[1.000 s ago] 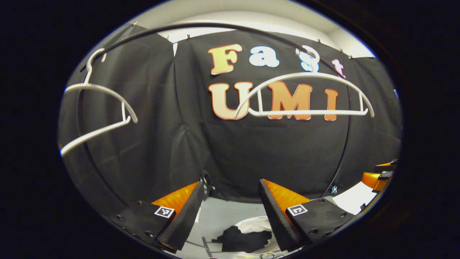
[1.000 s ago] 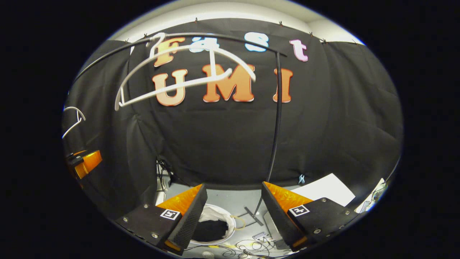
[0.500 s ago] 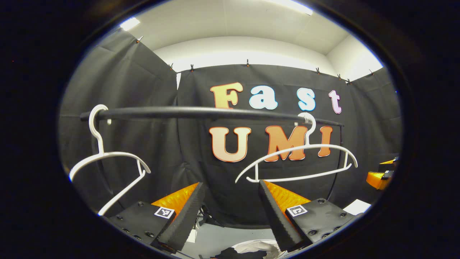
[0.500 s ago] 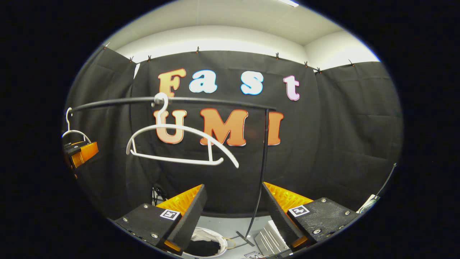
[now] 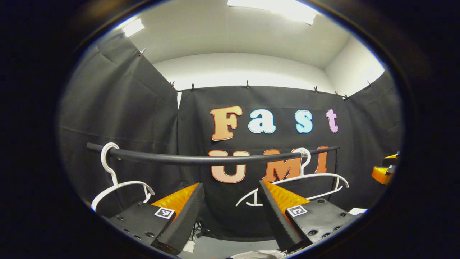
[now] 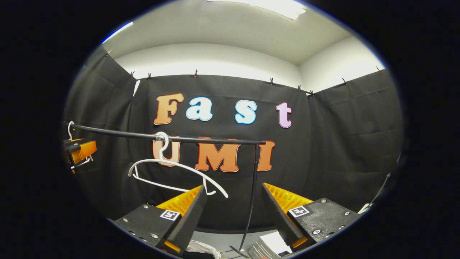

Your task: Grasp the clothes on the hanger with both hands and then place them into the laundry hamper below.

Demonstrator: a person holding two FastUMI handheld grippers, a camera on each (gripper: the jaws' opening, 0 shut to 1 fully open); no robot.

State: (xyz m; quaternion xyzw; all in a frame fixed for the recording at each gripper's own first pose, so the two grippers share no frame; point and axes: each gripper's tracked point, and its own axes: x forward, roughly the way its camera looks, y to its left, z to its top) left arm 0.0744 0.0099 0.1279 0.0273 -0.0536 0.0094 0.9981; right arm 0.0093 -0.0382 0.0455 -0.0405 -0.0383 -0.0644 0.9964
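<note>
Two bare white hangers hang on a black rail [image 5: 201, 159]: one hanger [image 5: 118, 185] at the left end, the other hanger [image 5: 309, 177] toward the right. My left gripper [image 5: 230, 216] is open below the rail, nothing between its fingers. In the right gripper view the nearer hanger [image 6: 172, 167] hangs tilted on the rail [image 6: 201, 138], and my right gripper [image 6: 233, 216] stands open and empty below it. A sliver of the white hamper rim [image 5: 253, 254] peeks at the bottom edge; the same hamper rim [image 6: 203, 248] lies low in the right gripper view.
The rail's upright black post [image 6: 251, 190] stands between my right fingers. White sheets [image 6: 269, 244] lie on the floor beside its foot. The other gripper [image 5: 384, 172] is at the far right, and at far left [image 6: 81, 151] in the right gripper view.
Both views have swung upward: rail and hangers dropped lower in frame, the ceiling came in, and the hamper with the black garment slid almost out at the bottom. Both grippers stayed open.
</note>
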